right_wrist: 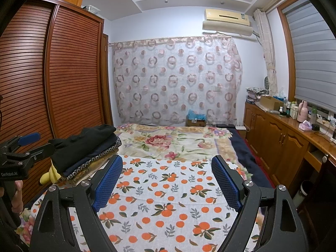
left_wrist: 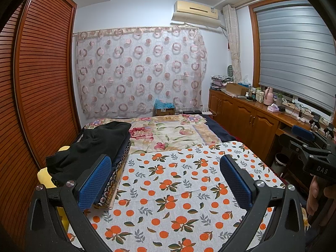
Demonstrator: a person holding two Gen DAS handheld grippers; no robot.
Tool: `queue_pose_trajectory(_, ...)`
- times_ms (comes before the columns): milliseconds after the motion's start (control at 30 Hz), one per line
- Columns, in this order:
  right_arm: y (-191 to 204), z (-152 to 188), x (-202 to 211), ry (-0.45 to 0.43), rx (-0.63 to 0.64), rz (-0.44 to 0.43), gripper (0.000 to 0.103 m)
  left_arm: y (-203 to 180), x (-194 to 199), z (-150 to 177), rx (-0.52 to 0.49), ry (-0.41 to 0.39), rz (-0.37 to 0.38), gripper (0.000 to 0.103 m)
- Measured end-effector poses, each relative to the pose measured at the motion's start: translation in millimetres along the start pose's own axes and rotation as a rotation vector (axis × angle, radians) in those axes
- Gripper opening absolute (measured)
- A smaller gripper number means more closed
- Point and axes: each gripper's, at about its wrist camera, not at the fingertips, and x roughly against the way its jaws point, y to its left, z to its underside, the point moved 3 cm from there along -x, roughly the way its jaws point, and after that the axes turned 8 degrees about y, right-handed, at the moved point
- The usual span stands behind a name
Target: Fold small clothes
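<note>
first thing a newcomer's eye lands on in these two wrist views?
Probably the orange-print cloth, spread flat on the bed right under both open grippers, left and right. Next, the clothes pile topped by a black garment, on the bed's left edge beside the slatted wardrobe. Behind, a circle-patterned curtain covers the far wall.

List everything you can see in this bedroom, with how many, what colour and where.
orange-print cloth: one, white with oranges, spread flat on the bed under both grippers
clothes stack: one pile, black garment on top, left of the cloth
floral bedspread: one, cream and pink, beyond the cloth
wardrobe: one, brown slatted, left wall
sheer curtain: one, pink circles, far wall
air conditioner: one, cream, above the curtain
cabinets: one run, brown, cluttered top, right wall
left gripper: black, blue pads, open
right gripper: same, open
</note>
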Motion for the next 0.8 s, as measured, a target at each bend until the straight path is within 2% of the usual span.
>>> queue_pose_trajectory(800, -3.0, -0.1, -0.1, -0.001, 0.001, -0.004, 0.088, -0.4, 0.2, -0.2, 0.001, 0.000, 0.000, 0.103)
